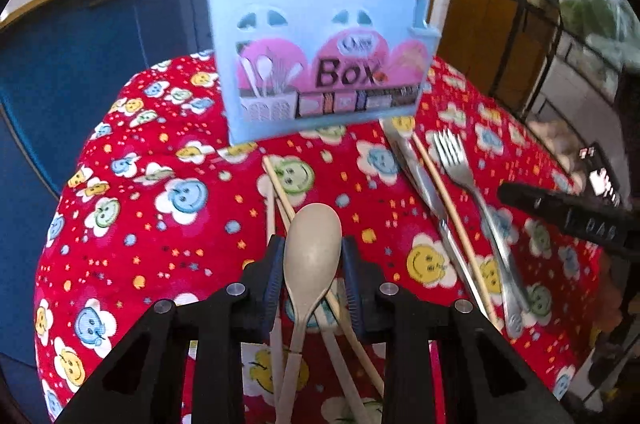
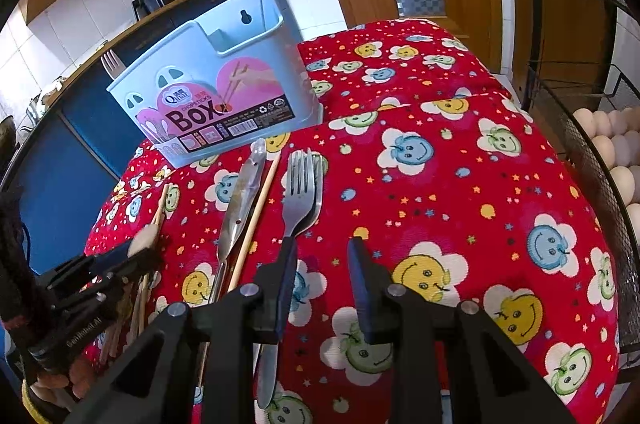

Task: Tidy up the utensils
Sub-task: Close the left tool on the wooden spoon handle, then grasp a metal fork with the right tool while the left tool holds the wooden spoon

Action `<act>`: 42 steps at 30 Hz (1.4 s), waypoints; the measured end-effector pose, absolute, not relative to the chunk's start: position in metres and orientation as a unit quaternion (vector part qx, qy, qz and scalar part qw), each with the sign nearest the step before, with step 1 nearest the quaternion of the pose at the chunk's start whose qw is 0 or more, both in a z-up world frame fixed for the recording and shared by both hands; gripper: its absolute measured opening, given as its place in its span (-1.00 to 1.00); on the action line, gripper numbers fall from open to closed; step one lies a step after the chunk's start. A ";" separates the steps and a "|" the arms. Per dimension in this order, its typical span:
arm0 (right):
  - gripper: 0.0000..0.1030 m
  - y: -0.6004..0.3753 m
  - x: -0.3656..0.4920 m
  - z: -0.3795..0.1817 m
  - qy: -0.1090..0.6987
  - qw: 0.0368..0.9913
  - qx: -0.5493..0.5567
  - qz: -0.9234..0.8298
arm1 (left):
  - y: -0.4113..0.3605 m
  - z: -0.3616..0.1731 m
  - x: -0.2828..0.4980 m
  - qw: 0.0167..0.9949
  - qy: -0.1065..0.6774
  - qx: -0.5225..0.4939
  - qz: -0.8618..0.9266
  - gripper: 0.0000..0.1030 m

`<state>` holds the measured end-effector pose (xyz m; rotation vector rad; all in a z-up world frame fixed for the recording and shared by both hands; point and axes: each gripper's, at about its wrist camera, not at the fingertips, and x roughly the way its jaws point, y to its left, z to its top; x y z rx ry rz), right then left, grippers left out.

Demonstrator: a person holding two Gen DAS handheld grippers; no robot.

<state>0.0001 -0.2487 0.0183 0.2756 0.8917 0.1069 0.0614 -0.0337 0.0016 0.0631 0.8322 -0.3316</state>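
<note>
The left gripper (image 1: 313,274) is pinching the beige plastic spoon (image 1: 311,256) at its bowl, fingers pressed against both sides, over the red smiley-print cloth on the desk (image 1: 168,248). The pale blue plastic utensil box (image 1: 320,64) is standing toward the far edge. The right gripper (image 2: 323,264) is hovering with fingers spread and empty, beside the steel forks (image 2: 302,192). A steel knife (image 2: 240,208) and wooden chopsticks (image 2: 256,212) are lying alongside. Judgement: spoon transfer in hand; next, carrying it over the box rim and releasing.

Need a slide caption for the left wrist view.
Left claw grips a beige spoon above the red tablecloth, facing the blue utensil box.
</note>
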 end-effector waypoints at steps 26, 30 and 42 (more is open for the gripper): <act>-0.85 -0.229 0.045 0.012 0.439 0.885 0.101 0.114 | 0.037 0.000 0.093 0.910 0.387 -0.115 -0.097 -0.45; -0.90 -0.229 0.041 0.019 0.429 0.887 0.104 0.132 | 0.045 -0.010 0.098 0.904 0.397 -0.133 -0.092 -0.45; -0.79 -0.224 0.059 0.011 0.463 0.873 0.085 0.126 | 0.050 -0.020 0.107 0.891 0.420 -0.141 -0.101 -0.45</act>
